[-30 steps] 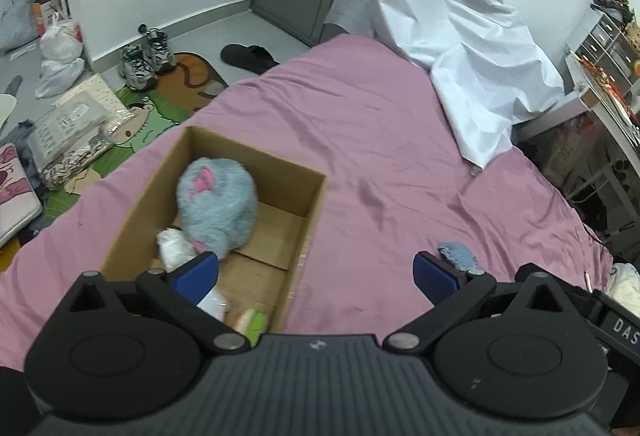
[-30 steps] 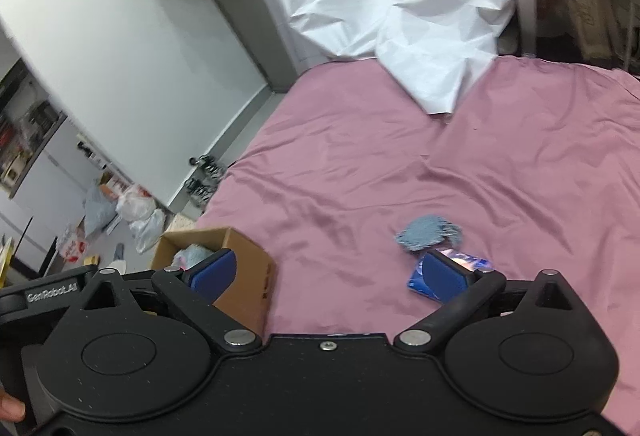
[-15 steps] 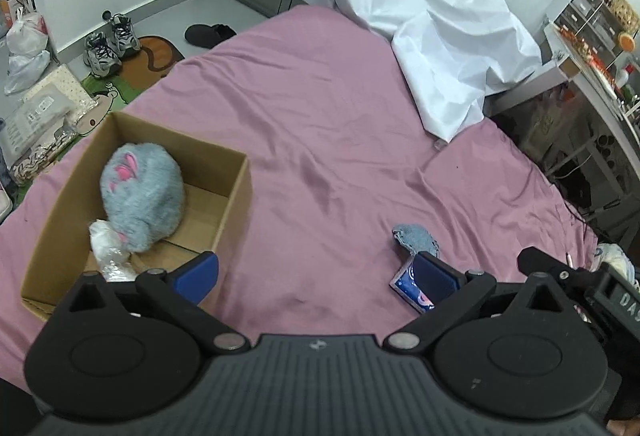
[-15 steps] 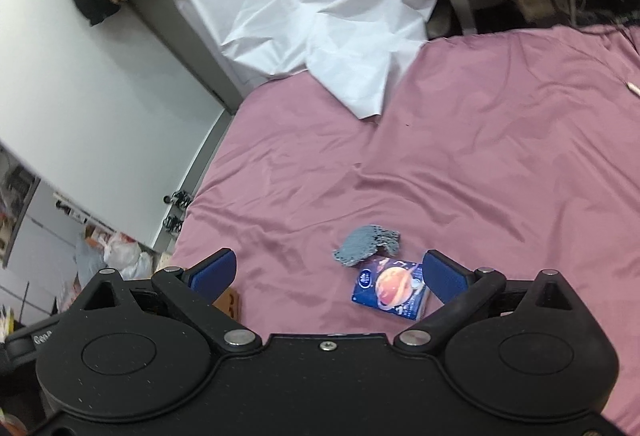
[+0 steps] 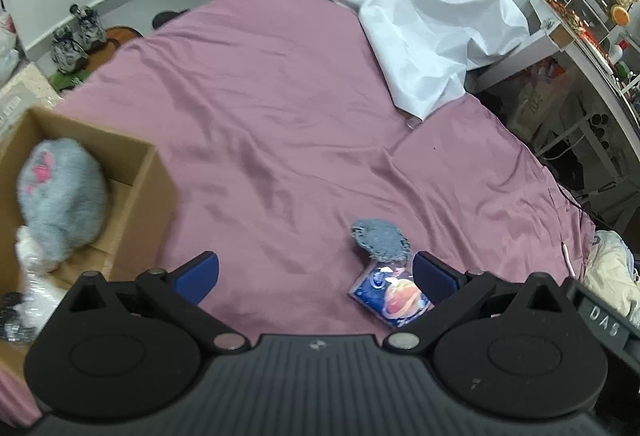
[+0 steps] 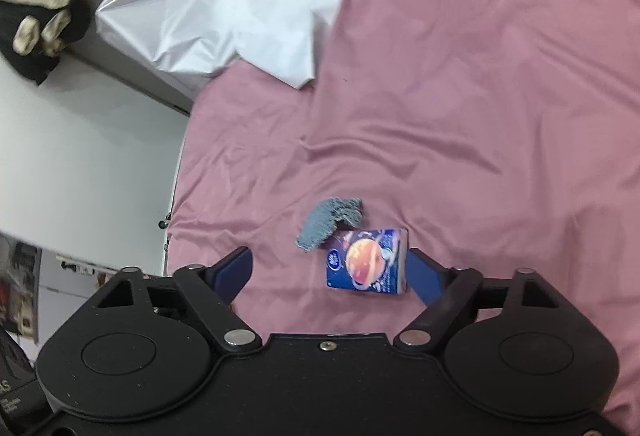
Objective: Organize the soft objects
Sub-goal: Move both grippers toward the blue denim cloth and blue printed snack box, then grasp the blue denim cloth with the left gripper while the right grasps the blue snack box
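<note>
A cardboard box (image 5: 136,171) sits on the pink bed at the left of the left wrist view, with a grey fluffy plush (image 5: 62,195) and a white soft item (image 5: 32,276) inside. A blue-grey knitted cloth (image 5: 380,238) (image 6: 330,222) lies on the sheet beside a blue tissue pack (image 5: 390,294) (image 6: 366,262) with a planet print. My left gripper (image 5: 316,276) is open and empty, the pack near its right finger. My right gripper (image 6: 328,272) is open and empty above the sheet, the pack between its fingers, close to the right one.
A crumpled white sheet (image 5: 420,15) (image 6: 224,7) covers the far end of the bed. A cluttered white desk (image 5: 580,35) stands at the right. Shoes (image 5: 72,39) and bags lie on the floor at the left. The wall (image 6: 80,139) borders the bed's left edge.
Both grippers have swung away from the box toward the cloth and tissue pack. The box has slid to the left edge of the left wrist view. The right gripper has come closer to the pack.
</note>
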{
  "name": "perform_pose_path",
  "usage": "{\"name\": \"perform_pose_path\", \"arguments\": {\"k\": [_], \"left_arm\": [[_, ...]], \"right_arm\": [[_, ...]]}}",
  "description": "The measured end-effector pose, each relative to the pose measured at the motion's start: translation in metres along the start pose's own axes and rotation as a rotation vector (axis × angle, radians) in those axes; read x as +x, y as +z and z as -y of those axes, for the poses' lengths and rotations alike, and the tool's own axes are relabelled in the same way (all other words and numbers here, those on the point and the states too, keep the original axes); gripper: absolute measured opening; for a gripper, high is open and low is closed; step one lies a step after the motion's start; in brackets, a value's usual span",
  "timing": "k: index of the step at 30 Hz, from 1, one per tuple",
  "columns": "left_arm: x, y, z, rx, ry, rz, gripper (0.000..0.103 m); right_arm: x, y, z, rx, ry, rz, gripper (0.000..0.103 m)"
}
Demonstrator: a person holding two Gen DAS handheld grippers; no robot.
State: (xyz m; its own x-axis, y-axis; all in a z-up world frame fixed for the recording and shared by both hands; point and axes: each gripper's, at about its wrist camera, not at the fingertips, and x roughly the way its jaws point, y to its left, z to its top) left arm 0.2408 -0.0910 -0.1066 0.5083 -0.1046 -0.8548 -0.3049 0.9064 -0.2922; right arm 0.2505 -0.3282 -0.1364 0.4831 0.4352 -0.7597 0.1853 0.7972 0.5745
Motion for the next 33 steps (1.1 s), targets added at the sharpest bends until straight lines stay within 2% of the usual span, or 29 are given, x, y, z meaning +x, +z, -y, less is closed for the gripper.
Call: {"name": "perform_pose_path", "arguments": {"k": [5, 11, 16, 24, 27, 29, 33], "left_arm": [[0.023, 0.004, 0.012, -0.006, -0.029, -0.023, 0.100], [0.049, 0.008, 0.022, -0.014, -0.065, -0.045, 0.098], [0.072, 0.009, 0.027, -0.025, -0.084, -0.076, 0.083], [0.102, 0.010, 0.031, -0.034, -0.096, -0.121, 0.071], [0.112, 0.011, 0.033, -0.036, -0.101, -0.136, 0.064], [0.119, 0.010, 0.034, -0.037, -0.106, -0.148, 0.057], [0.127, 0.008, 0.032, -0.058, -0.109, -0.165, 0.034]], "right_arm": [[0.016, 0.001, 0.014, 0.064, -0.040, -0.028, 0.062], [0.035, 0.002, 0.023, 0.130, -0.040, -0.066, 0.050], [0.048, 0.002, 0.026, 0.143, -0.059, -0.091, 0.040], [0.069, 0.007, 0.030, 0.146, -0.099, -0.123, 0.039], [0.076, 0.006, 0.031, 0.144, -0.116, -0.131, 0.039], [0.078, 0.006, 0.029, 0.138, -0.121, -0.130, 0.040], [0.083, 0.007, 0.029, 0.137, -0.123, -0.132, 0.042]]}}
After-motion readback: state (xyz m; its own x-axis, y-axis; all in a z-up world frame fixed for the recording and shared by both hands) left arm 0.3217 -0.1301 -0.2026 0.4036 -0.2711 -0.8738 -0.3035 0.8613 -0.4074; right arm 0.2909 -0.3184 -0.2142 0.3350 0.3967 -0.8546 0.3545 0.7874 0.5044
